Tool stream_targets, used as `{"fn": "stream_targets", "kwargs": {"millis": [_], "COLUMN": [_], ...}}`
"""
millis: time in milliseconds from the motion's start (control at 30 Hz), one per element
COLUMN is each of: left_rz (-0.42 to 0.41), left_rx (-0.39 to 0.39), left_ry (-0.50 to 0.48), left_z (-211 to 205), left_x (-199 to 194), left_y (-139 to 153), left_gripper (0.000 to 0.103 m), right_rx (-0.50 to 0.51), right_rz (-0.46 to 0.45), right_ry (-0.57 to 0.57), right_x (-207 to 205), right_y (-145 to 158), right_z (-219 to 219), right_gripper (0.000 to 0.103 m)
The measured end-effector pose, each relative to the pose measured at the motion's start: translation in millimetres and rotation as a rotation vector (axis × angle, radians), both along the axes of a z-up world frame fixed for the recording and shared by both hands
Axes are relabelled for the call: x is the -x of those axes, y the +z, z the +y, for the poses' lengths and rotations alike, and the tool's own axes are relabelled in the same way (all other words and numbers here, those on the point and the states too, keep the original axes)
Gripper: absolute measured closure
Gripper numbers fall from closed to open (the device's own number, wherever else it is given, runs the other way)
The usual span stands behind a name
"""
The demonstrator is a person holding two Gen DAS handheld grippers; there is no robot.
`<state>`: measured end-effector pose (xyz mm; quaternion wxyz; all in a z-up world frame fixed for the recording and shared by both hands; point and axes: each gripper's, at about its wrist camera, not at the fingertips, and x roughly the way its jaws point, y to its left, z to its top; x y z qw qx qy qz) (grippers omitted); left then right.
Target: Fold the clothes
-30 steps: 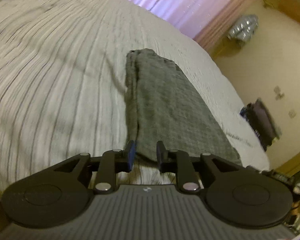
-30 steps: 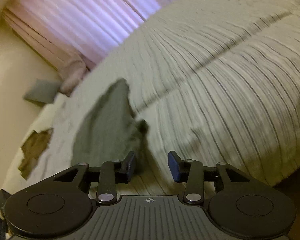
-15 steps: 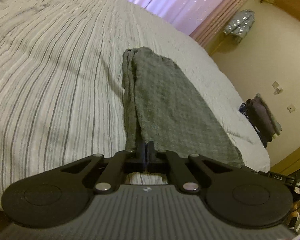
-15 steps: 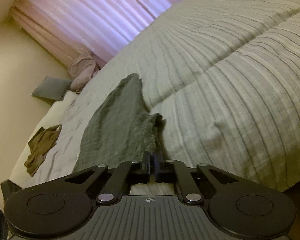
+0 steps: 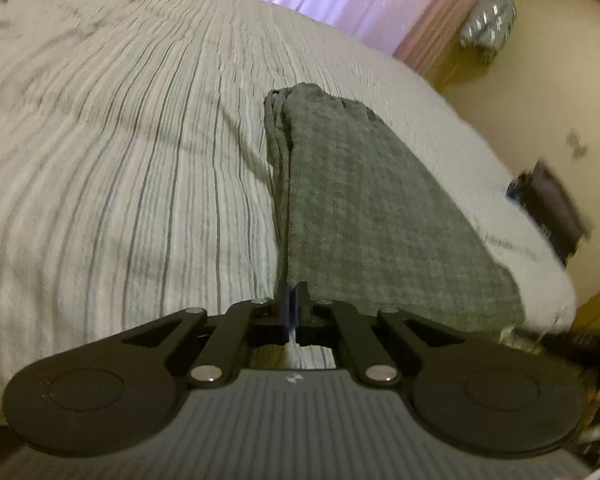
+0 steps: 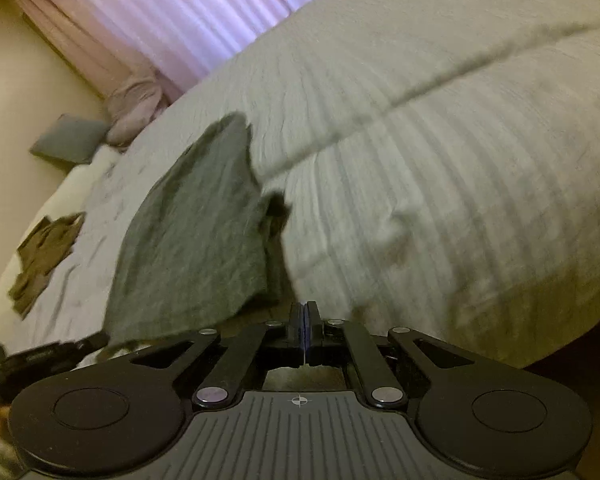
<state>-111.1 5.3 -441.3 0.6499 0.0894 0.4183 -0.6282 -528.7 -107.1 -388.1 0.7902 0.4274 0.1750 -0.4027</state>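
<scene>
We see a grey checked garment (image 5: 364, 208) lying folded lengthwise into a long strip on a bed covered by a pale striped duvet (image 5: 132, 168), and we use that garment as our landmark. In the left wrist view the left hand-held gripper (image 5: 293, 300) sits at the near end of the garment, its two fingers pressed together on the left near corner of the cloth, so it is clenched on the fabric's edge. Along the garment's left side several stacked layers show as a thick folded edge, running away to the far end, where the cloth bunches slightly. In the right wrist view the right hand-held gripper (image 6: 305, 316) is also clenched, fingers meeting with no gap; it sits at the near right corner of the grey checked garment (image 6: 196, 240), but the blur keeps us from telling whether cloth is actually pinched between its fingers. A small flap of the garment sticks up on its right edge. Left of the garment in this view a crumpled olive-brown garment (image 6: 44, 256) lies on the bed, well apart from it. Beyond the garment's far end stand a grey cushion (image 6: 70, 142) against the wall and a pink curtain (image 6: 172, 12), gathered low beside the cushion.
</scene>
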Motion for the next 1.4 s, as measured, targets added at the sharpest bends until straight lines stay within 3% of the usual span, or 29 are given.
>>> {"fn": "stream_targets", "kwargs": {"millis": [133,200,233,267,367,400,433,500,600,700,800,933,1067,1100,1200,1233,1300,1400], "left_rz": [-0.021,-0.027,-0.033,-0.038,-0.053,-0.063,-0.06,-0.045,0.022,-0.071,-0.068,-0.109,-0.133,-0.134,-0.129,-0.127,-0.124,-0.114], "left_rx": [0.082,0.118,0.123,0.125,0.053,0.018,-0.002,-0.035,-0.04,-0.011,0.051,0.08,0.059,0.052,0.033,0.027,0.014,0.019], "left_ry": [-0.004,-0.017,-0.03,-0.042,-0.039,-0.032,-0.027,-0.018,-0.007,-0.011,-0.056,-0.166,-0.26,-0.257,-0.226,-0.215,-0.194,-0.176], "left_z": [-8,-22,-33,-44,-68,-74,-72,-64,-47,-50,-82,-147,-202,-207,-214,-216,-221,-225], "left_x": [-3,-2,1,5,9,10,9,3,-15,-27,-33,-16,1,-2,-16,-21,-31,-45], "left_y": [28,37,36,34,9,-1,-10,-26,-20,7,31,43,27,21,3,-3,-15,-14], "left_gripper": [0.103,0.103,0.102,0.102,0.101,0.101,0.102,0.103,0.103,0.103,0.103,0.102,0.101,0.098,0.1,0.1,0.1,0.101], "right_rx": [0.144,0.203,0.219,0.232,0.259,0.262,0.255,0.233,0.207,0.199,0.283,0.349,0.374,0.388,0.408,0.386,0.326,0.303], "right_rz": [-0.017,0.002,0.011,0.019,0.093,0.139,0.179,0.252,0.271,0.277,0.239,0.263,0.298,0.312,0.382,0.41,0.371,0.378], "right_ry": [0.005,0.043,0.066,0.09,0.156,0.162,0.173,0.203,0.23,0.221,0.238,0.344,0.436,0.457,0.503,0.495,0.475,0.43], "right_x": [-8,-29,-41,-54,-91,-99,-101,-103,-83,-70,-84,-137,-196,-207,-234,-236,-223,-204], "right_y": [36,46,45,42,27,19,10,-8,-7,14,38,41,26,19,-5,-16,-30,-25], "right_z": [-5,-12,-16,-20,-26,-25,-24,-23,-21,-35,-61,-97,-132,-139,-157,-163,-174,-183], "right_gripper": [0.097,0.08,0.051,0.043,0.045,0.049,0.06,0.063,0.065,0.065,0.065,0.065,0.065,0.065,0.065,0.065,0.065,0.065]}}
